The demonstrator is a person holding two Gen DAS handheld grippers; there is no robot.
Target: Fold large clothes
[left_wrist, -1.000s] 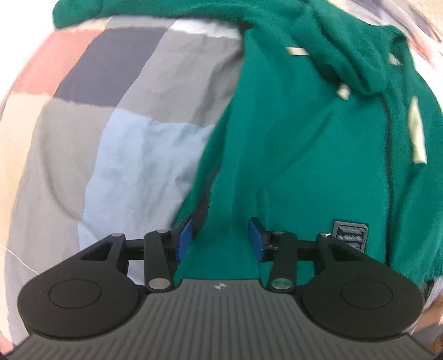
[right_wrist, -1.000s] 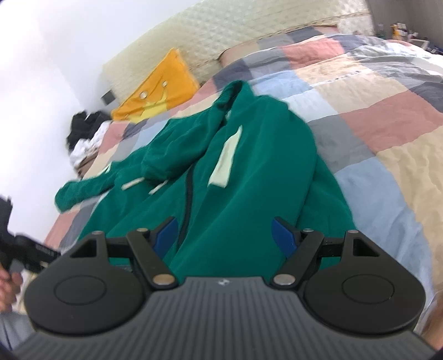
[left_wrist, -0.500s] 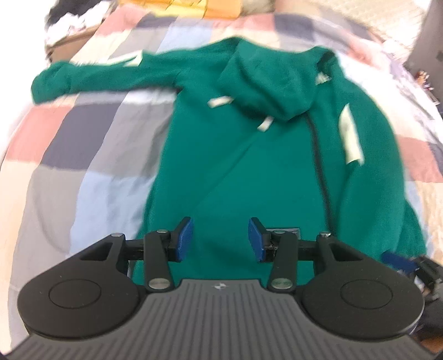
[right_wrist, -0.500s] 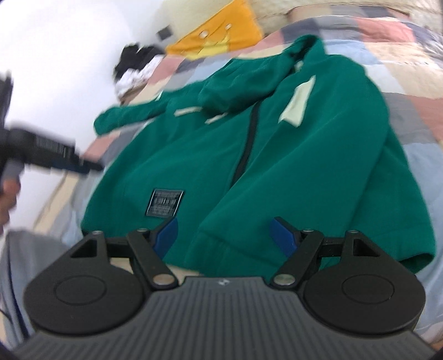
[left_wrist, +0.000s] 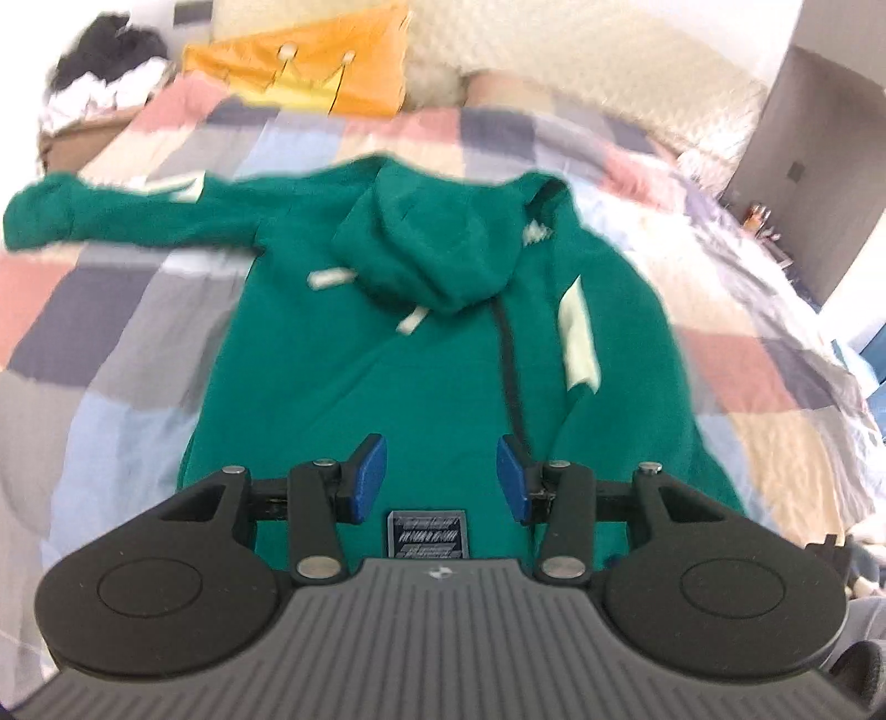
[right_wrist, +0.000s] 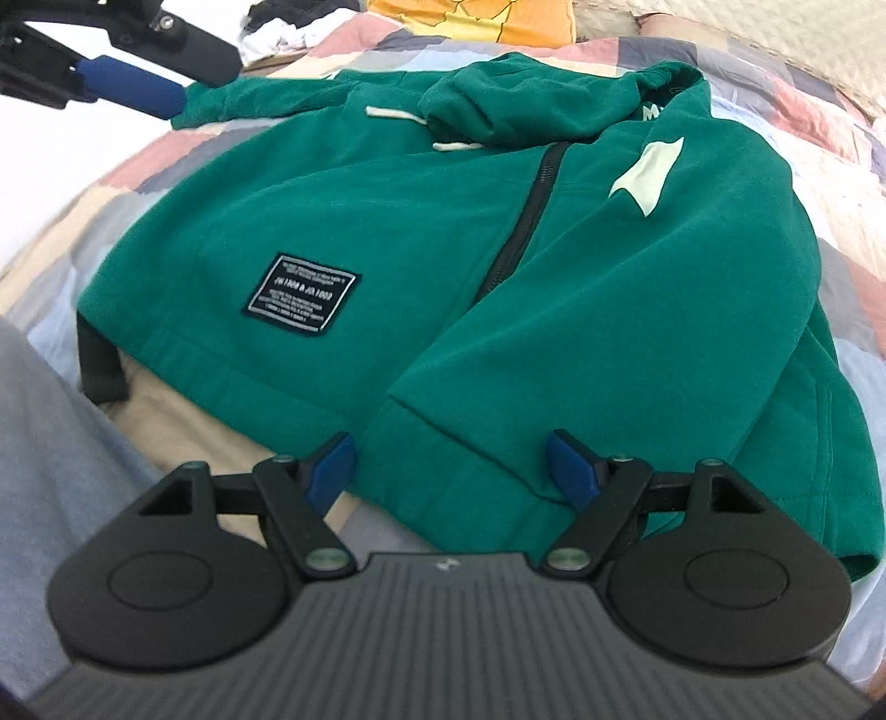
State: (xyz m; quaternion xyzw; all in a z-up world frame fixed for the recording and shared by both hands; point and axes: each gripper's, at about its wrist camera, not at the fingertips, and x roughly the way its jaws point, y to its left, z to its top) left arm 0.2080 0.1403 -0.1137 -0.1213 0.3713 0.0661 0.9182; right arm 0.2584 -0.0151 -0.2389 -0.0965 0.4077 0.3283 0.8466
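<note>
A green zip hoodie (left_wrist: 387, 354) lies front up on a patchwork quilt (left_wrist: 111, 354), hood flopped forward, one sleeve stretched out to the left (left_wrist: 127, 210), the other folded across the body. It also shows in the right wrist view (right_wrist: 554, 249) with a black label (right_wrist: 302, 296). My left gripper (left_wrist: 440, 479) is open and empty above the hem. My right gripper (right_wrist: 457, 468) is open, its jaws either side of the folded sleeve's cuff (right_wrist: 443, 448). The left gripper's blue finger (right_wrist: 127, 91) shows at the top left of the right wrist view.
An orange pillow (left_wrist: 310, 66) and a cream headboard (left_wrist: 554, 50) are at the far end of the bed. A pile of dark and white clothes (left_wrist: 105, 72) sits at the far left. A grey cabinet (left_wrist: 808, 183) stands at the right. Grey trousers (right_wrist: 50, 443) are at lower left.
Both grippers pulled back toward the hem, so the whole hoodie came into view. The right gripper dropped low to the sleeve cuff. Both stayed open.
</note>
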